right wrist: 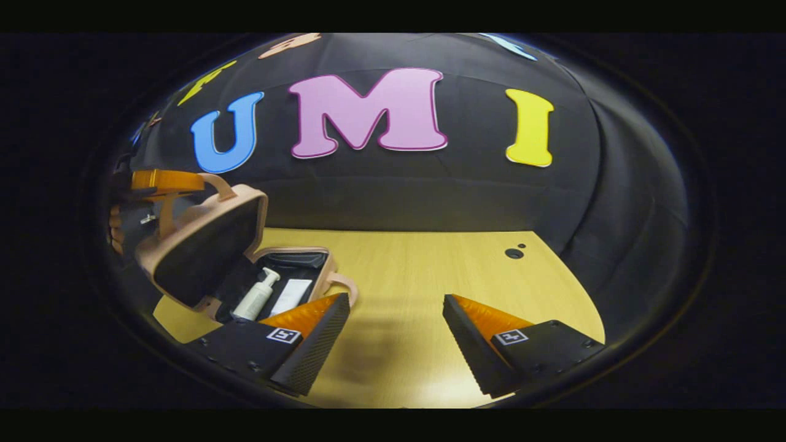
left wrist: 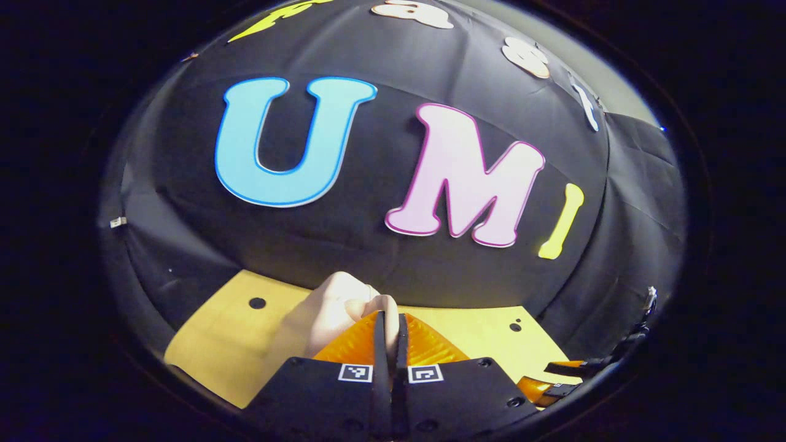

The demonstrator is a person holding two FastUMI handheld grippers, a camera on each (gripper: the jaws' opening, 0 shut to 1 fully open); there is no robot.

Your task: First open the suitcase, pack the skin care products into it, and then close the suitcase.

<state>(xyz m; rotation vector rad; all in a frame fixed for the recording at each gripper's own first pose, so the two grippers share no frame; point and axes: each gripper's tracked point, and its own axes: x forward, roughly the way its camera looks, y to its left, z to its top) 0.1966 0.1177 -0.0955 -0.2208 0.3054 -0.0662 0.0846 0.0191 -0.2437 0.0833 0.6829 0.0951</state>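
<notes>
Closing the suitcase (right wrist: 202, 245) is the step in hand: a pump bottle (right wrist: 256, 296) and a white tube (right wrist: 291, 296) lie inside it at far left. Left gripper (left wrist: 391, 319) is pinched on the lid handle (left wrist: 344, 301), apparently lowering it. Right gripper (right wrist: 396, 319) hangs wide, empty, over the table (right wrist: 424, 270). Next, the lid must swing down squarely onto the base.

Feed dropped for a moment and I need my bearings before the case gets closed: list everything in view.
suitcase: one, pink, left end of table, lid half raised
pump bottle: one, white, inside the suitcase base
flat pack: one, white, beside the bottle in the base
table: one, yellow wood, under everything
left gripper: one, at the lid's top edge, jaws closed
right gripper: one, above the table right of the suitcase, jaws open, holding nothing
</notes>
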